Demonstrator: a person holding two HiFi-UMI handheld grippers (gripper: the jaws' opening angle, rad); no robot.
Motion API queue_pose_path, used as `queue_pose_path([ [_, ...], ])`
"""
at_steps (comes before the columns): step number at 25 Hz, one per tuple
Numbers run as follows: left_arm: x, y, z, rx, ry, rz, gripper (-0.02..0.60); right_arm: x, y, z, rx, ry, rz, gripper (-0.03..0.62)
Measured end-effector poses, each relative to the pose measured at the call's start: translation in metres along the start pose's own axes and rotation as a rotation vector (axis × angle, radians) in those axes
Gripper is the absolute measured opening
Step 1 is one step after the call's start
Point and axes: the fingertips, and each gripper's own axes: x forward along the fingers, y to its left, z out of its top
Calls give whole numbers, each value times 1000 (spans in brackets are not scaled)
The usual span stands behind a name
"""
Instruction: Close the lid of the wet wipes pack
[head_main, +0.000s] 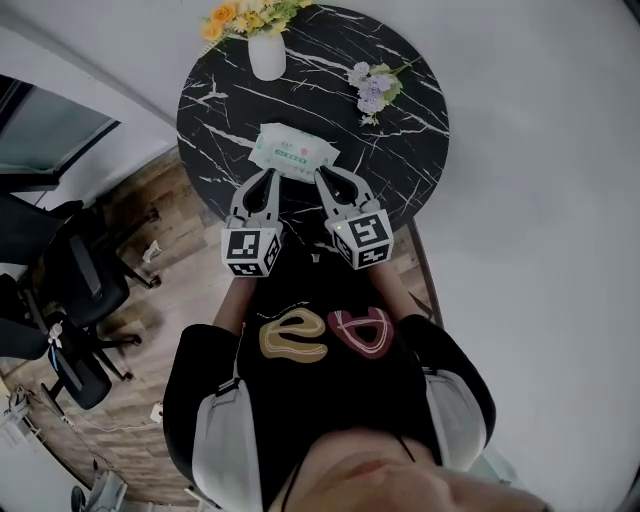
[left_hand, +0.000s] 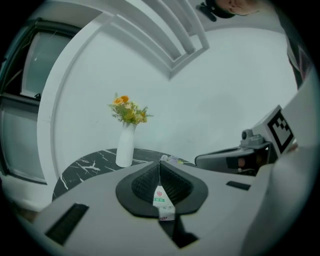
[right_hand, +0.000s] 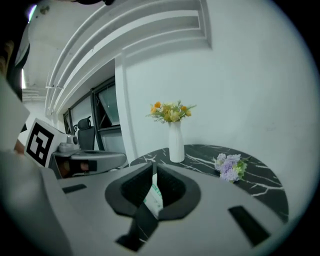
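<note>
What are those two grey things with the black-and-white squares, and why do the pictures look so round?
They are two grippers, like big tongs. A person holds one in each hand. The head view comes from a camera on the person's head, looking down. It shows the left gripper and the right gripper reaching over a round black marble table. The marker cubes with the squares are just parts of the grippers. The left and right gripper views come from small cameras that ride on each gripper and look along its jaws. Their wide lenses bend everything round. On the table are a white vase of yellow flowers and a little bunch of purple flowers. Each gripper's jaws are squeezed shut on one end of a wet wipes pack. Its lid is too small to make out.
</note>
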Motion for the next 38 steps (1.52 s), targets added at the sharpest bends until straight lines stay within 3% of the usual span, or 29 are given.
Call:
queue_pose_path([
  [5,-28,-23,18,45,-82,-31,20,-31,0,10,-38,-68,-48,34],
  [12,-40,-33,20,97,-105,-43,19,-50,-8,7,-21,-132,-120,34],
  [20,-41,-33,18,102,-109,-40,18,-52,-7,9,-16,-159,-126,11],
  [33,-46,-33,14,114,-110,-13,20,-38,9,-5,-92,-96,-72,11],
  [38,-47,-26,13,85,-116,4,20,-34,15,-4,-107,-101,-52,11],
])
